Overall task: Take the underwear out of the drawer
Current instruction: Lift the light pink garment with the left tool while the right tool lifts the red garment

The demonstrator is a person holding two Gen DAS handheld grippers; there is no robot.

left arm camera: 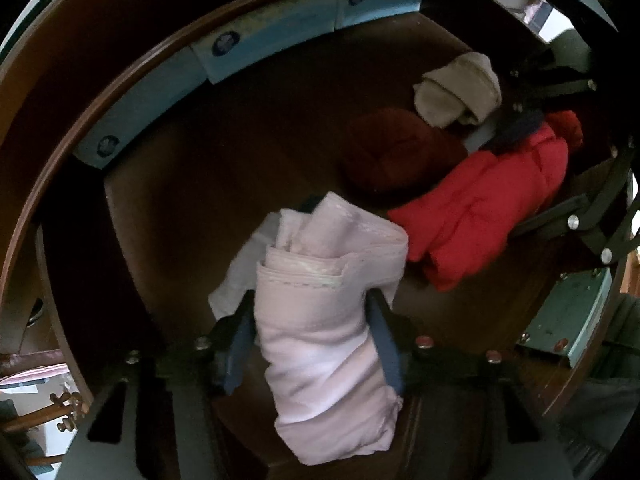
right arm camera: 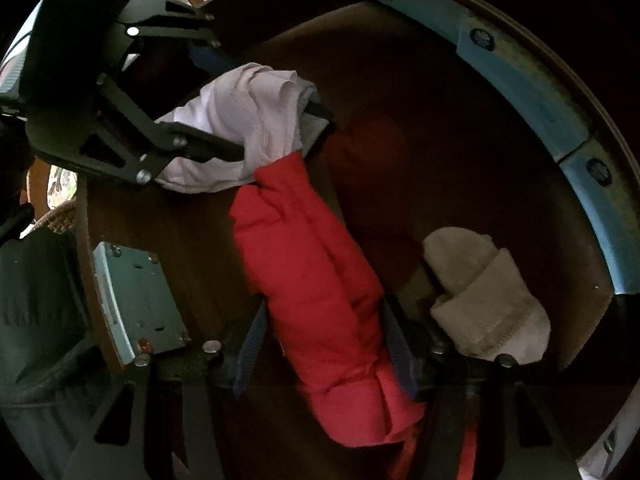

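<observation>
Both views look down into a dark wooden drawer [left arm camera: 224, 152]. My left gripper [left arm camera: 310, 298] is shut on a rolled pale pink underwear [left arm camera: 324, 344]; both blue pads press into its sides. A white piece [left arm camera: 240, 272] lies just behind it. My right gripper [right arm camera: 324, 304] is shut on a rolled bright red underwear [right arm camera: 316, 264], which lies lengthwise between its fingers. The red roll [left arm camera: 480, 208] also shows at the right of the left wrist view. In the right wrist view the pink roll [right arm camera: 256, 120] sits at upper left, in the left gripper [right arm camera: 272, 128].
A dark red roll [left arm camera: 400, 152] and a beige rolled sock [right arm camera: 480, 292] lie on the drawer floor beyond the grippers. Light blue brackets [left arm camera: 272, 28] line the drawer's far wall, and a blue metal plate [right arm camera: 136, 300] sits on the near side. The two grippers stand close together.
</observation>
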